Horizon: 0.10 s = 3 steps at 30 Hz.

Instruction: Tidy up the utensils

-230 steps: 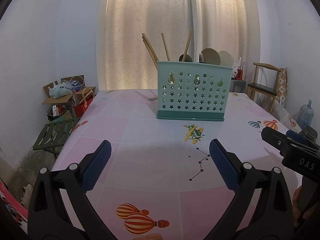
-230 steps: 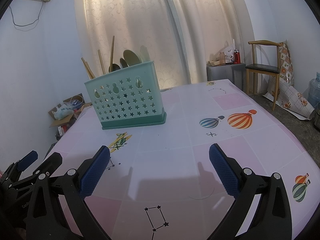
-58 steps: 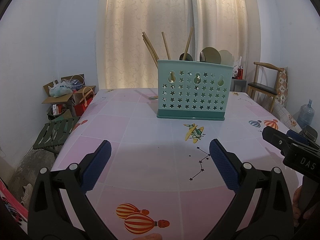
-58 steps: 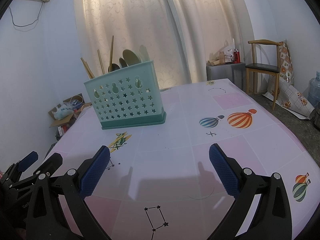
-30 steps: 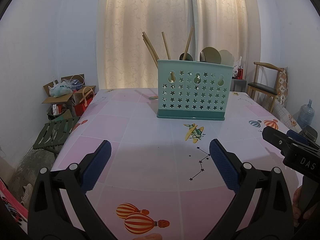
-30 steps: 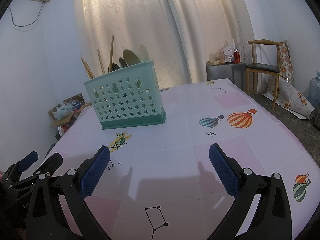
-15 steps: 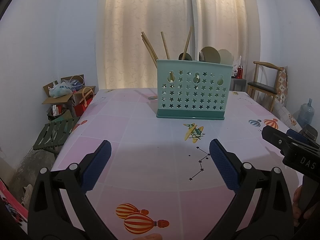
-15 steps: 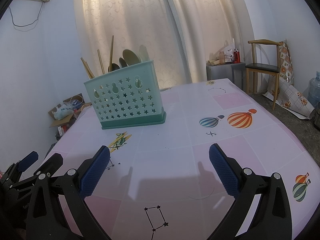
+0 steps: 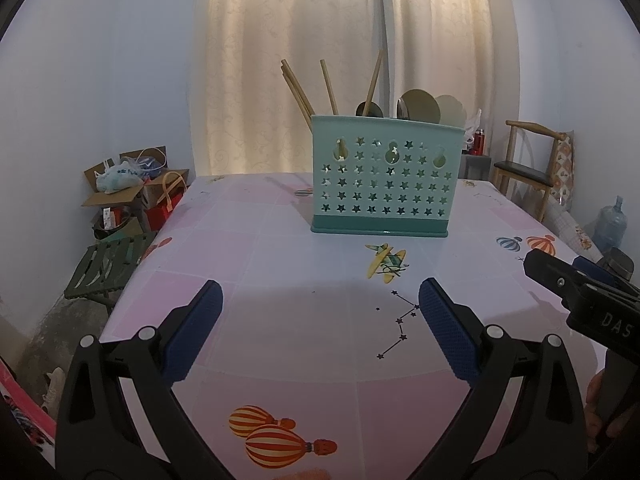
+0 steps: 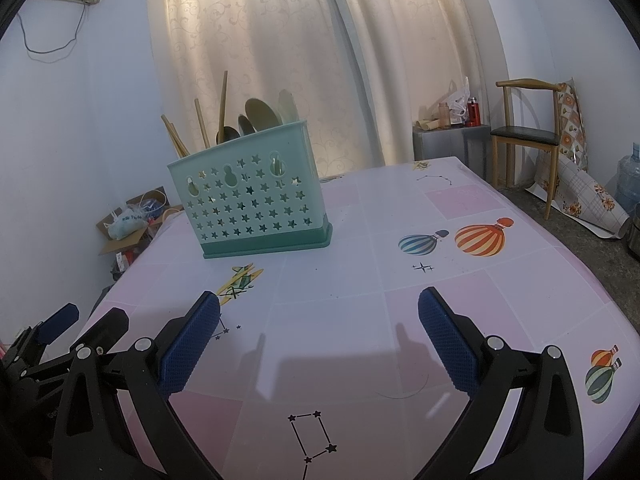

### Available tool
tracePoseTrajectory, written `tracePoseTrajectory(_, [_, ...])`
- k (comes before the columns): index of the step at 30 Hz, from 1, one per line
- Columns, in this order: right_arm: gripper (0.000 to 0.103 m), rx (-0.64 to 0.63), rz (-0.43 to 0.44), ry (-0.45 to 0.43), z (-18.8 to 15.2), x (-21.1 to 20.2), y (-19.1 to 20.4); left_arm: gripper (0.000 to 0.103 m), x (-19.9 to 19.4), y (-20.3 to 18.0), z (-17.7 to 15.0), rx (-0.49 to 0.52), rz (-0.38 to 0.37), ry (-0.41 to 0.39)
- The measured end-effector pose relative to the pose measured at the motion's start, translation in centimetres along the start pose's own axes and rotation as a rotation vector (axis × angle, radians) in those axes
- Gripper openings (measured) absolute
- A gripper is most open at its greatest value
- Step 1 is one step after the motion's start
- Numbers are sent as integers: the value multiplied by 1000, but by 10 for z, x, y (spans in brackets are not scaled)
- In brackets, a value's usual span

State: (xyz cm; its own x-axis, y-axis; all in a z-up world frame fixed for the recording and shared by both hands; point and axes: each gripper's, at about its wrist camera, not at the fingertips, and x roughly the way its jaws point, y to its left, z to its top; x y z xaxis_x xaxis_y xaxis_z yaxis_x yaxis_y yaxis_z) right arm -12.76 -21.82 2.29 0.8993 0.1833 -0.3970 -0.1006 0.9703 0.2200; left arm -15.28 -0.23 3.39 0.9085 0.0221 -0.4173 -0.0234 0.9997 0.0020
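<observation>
We hold our left gripper (image 9: 318, 300) low over the pink and white tablecloth-covered table (image 9: 288, 320), its two blue-padded fingers (image 9: 192, 332) spread wide apart with nothing between them; our right gripper (image 10: 318, 320) hangs likewise above the same table, its jaws wide open and empty. Each gripper shows at the edge of the other's view: the right one enters the left wrist view from the right side, and the left one sits at the lower left of the right wrist view; the two are near each other but apart.

Ahead of both grippers, well apart from their fingertips, stands the mint-green plastic utensil caddy with star-shaped cut-outs (image 9: 384, 180); it rests upright on the table on a darker green base. Several pale wooden chopsticks (image 9: 298, 92) lean out of its left part at different angles; the rounded bowls of a few spoons (image 9: 418, 106) rise above its rim toward the right. How the inside is divided we cannot tell.

A yellow aeroplane print (image 9: 386, 266) lies on the cloth just in front of the caddy, and striped hot-air balloon prints (image 10: 478, 238) lie to the right; cream curtains (image 9: 344, 40) hang behind the table; a wooden chair with a dark seat (image 10: 524, 136) stands at the right wall, and open cardboard boxes (image 9: 132, 184) sit on the floor at the left.
</observation>
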Motion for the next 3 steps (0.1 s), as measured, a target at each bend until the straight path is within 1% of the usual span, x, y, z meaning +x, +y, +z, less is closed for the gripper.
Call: tracePoseTrajectory(3, [97, 0, 0, 1, 0, 0, 0, 95, 0, 0, 0, 1, 0, 1])
